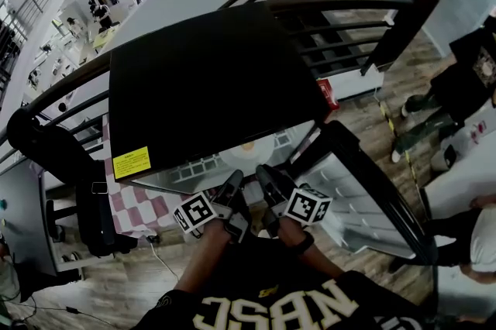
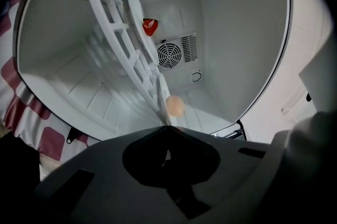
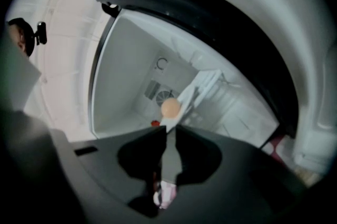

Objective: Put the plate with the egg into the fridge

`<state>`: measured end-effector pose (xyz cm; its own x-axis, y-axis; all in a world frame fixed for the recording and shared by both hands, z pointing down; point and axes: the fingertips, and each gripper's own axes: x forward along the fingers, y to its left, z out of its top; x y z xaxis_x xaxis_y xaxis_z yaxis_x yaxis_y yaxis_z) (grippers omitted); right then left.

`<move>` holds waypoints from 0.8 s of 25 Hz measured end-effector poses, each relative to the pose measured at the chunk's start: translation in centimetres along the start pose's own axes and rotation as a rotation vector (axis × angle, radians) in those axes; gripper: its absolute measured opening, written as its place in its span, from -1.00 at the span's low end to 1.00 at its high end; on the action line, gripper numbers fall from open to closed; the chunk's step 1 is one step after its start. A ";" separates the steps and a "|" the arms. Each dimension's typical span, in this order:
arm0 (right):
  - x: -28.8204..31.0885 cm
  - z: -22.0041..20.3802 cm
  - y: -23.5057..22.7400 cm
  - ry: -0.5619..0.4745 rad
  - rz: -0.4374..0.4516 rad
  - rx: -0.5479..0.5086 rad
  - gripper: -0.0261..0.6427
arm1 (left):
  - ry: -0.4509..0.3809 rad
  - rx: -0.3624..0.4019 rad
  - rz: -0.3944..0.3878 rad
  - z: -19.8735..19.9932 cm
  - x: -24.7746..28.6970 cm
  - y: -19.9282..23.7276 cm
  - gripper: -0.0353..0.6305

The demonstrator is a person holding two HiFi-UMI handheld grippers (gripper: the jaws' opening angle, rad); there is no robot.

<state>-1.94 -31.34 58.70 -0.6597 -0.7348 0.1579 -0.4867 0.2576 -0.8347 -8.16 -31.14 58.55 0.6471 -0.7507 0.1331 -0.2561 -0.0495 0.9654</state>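
— white plate (image 1: 260,158) with the egg (image 2: 175,105), where is it?
— just inside the fridge (image 1: 209,73) mouth, lying along the grid shelf (image 2: 118,39), egg on it.
— left gripper (image 1: 235,178)?
— at the fridge opening, jaws pressed together on the plate's near rim.
— right gripper (image 1: 264,170)?
— just beside the left one, clamped on the same rim; a strip of plate shows between its jaws.
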 end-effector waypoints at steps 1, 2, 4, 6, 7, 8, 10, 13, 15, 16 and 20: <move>0.1 0.1 -0.1 -0.005 -0.004 0.004 -0.72 | 0.003 -0.005 0.000 0.1 0.2 0.0 -0.83; 0.3 0.3 -0.2 -0.011 -0.005 0.009 -0.72 | 0.005 -0.011 0.001 0.2 0.5 0.0 -0.83; 0.5 0.7 -0.4 -0.020 -0.011 0.009 -0.72 | 0.011 -0.017 0.004 0.4 0.9 0.0 -0.83; 0.7 1.1 -0.6 -0.029 -0.024 0.009 -0.72 | 0.016 -0.021 0.007 0.6 1.2 0.0 -0.83; 0.8 1.2 -0.5 -0.033 -0.029 0.011 -0.72 | 0.017 -0.024 0.008 0.7 1.3 0.0 -0.83; 1.0 1.4 -0.5 -0.036 -0.033 0.014 -0.72 | 0.018 -0.026 0.007 0.8 1.4 -0.1 -0.83; 1.2 1.7 -0.5 -0.041 -0.038 0.019 -0.72 | 0.020 -0.026 -0.004 1.1 1.7 -0.4 -0.83; 1.6 2.0 -0.4 -0.051 -0.039 0.027 -0.72 | 0.030 -0.020 -0.016 1.4 2.2 -0.9 -0.83; 1.9 2.2 -0.4 -0.056 -0.040 0.034 -0.72 | 0.039 -0.020 -0.030 1.4 2.6 -1.4 -0.83; 2.1 2.2 -0.4 -0.059 -0.042 0.036 -0.72 | 0.042 -0.023 -0.038 1.4 2.8 -1.6 -0.83; 2.3 2.2 -0.5 -0.065 -0.057 0.037 -0.74 | 0.056 0.013 -0.042 1.5 2.8 -1.4 -0.83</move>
<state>-1.95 -34.54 58.35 -0.5924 -0.7870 0.1724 -0.5005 0.1917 -0.8443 -7.06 -34.18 57.25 0.6964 -0.7099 0.1056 -0.2372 -0.0887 0.9674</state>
